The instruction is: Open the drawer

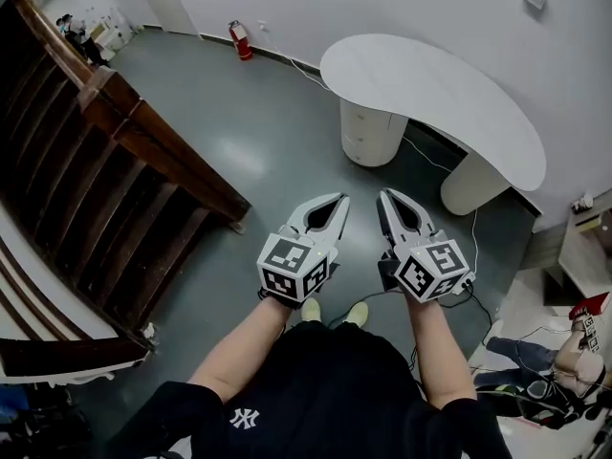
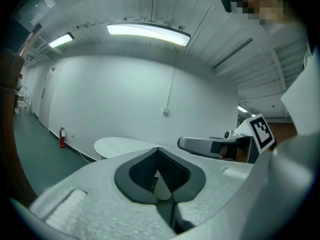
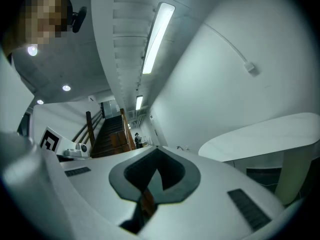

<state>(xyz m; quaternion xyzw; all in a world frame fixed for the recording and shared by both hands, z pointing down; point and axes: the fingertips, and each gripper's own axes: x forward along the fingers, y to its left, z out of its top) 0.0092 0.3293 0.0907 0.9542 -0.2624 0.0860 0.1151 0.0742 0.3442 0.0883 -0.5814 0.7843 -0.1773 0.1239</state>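
A white table (image 1: 430,89) with a curved top stands on the grey floor ahead of me. Under its left end is a rounded white pedestal (image 1: 371,134) with drawer fronts, all shut. My left gripper (image 1: 338,200) and right gripper (image 1: 386,195) are held side by side in mid-air, well short of the pedestal. On each, the jaws are together with nothing between them. The left gripper view looks past the shut left gripper (image 2: 159,149) to the tabletop (image 2: 125,146) far off. In the right gripper view the right gripper (image 3: 157,149) is shut, with the tabletop (image 3: 270,134) to its right.
A dark wooden staircase railing (image 1: 143,142) runs along the left. A red fire extinguisher (image 1: 239,39) stands by the far wall. Cables (image 1: 478,299) trail on the floor at the right, near clutter (image 1: 574,352) in the right corner. Bare grey floor (image 1: 258,113) lies between me and the table.
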